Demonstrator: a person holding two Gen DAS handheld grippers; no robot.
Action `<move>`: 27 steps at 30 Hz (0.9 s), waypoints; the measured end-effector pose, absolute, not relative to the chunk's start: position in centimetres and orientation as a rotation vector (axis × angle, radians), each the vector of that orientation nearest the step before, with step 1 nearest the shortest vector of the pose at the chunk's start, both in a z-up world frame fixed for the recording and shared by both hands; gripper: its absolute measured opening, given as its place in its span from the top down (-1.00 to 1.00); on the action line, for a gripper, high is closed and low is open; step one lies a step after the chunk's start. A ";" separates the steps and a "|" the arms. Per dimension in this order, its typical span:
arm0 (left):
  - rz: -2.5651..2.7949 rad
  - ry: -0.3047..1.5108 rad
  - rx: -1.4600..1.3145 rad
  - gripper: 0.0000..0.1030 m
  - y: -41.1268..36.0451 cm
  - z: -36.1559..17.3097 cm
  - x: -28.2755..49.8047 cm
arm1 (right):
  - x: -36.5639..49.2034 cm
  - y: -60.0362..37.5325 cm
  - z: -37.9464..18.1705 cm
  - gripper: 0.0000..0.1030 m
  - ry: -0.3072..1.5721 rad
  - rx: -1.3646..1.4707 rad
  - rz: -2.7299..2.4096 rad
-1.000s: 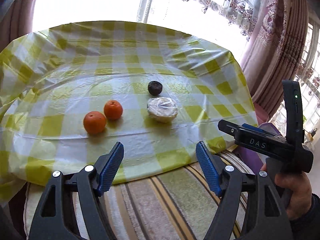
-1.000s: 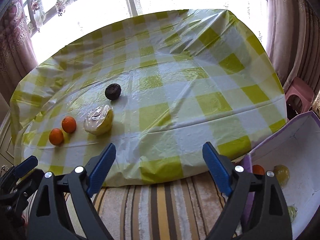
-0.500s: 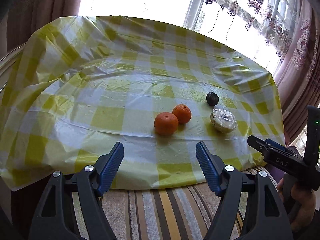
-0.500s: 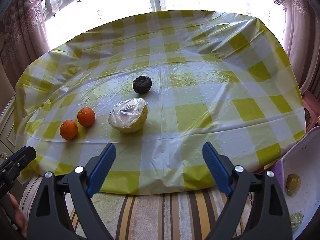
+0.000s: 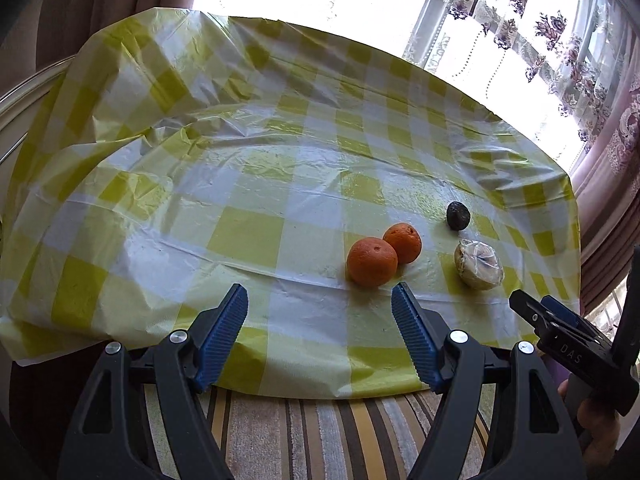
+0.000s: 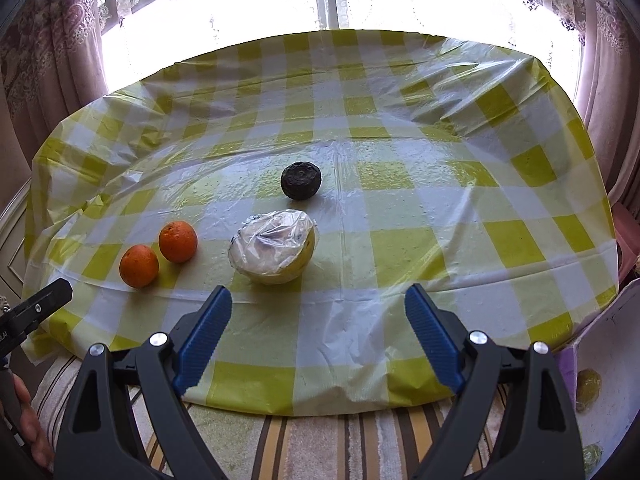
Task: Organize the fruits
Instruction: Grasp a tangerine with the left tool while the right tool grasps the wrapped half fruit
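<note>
Fruits: two dimpled oranges (image 5: 372,262) touching | dark wrinkled ball (image 6: 301,180), perhaps avocado | tools agape, empty

Checked tablecloth (image 6: 400,248) bears two oranges (image 6: 139,265), wrapped fruit (image 6: 274,246), dark fruit (image 6: 301,180).

On the tabletop (image 6: 400,200) near its front edge lie two oranges (image 6: 158,254) touching, a wrapped half fruit (image 6: 274,246) and a dark round fruit (image 6: 301,180) behind it, beyond the right claw (image 6: 318,332), jaws apart and empty.

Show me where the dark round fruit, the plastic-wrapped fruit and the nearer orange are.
dark round fruit (image 6: 301,180), right wrist view, its front face.
plastic-wrapped fruit (image 6: 272,246), right wrist view, the wrap.
nearer orange (image 5: 371,261), left wrist view, its middle.
</note>
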State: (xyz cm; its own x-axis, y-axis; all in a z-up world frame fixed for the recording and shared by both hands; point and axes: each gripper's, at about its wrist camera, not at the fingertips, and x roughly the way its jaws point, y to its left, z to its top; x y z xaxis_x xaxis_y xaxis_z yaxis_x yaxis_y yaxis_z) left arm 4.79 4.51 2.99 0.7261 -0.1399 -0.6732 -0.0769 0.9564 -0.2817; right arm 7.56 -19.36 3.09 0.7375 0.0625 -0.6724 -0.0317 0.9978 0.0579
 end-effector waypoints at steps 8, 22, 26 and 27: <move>-0.082 0.789 -0.284 -0.33 3.0 2.6 7.7 | 9.3 -18.3 2.9 -0.72 0.741 0.032 0.063; -0.114 0.872 -0.249 -0.18 0.6 0.8 12.2 | 13.9 -15.3 1.4 -0.63 0.785 -0.047 0.064; -0.112 0.884 -0.242 -0.10 0.4 0.4 12.6 | 14.8 -14.9 0.9 -0.43 0.804 -0.060 0.057; -0.112 0.886 -0.241 -0.09 0.4 0.4 12.7 | 15.0 -14.9 0.8 -0.39 0.808 -0.061 0.055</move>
State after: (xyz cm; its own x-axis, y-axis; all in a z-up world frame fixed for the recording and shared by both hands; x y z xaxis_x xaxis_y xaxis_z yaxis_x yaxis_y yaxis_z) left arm 12.68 0.41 0.38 0.6290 -0.1959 -0.7523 -0.0028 0.9672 -0.2542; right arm 14.96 -14.89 0.77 0.6894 0.0261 -0.7239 -0.0724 0.9968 -0.0330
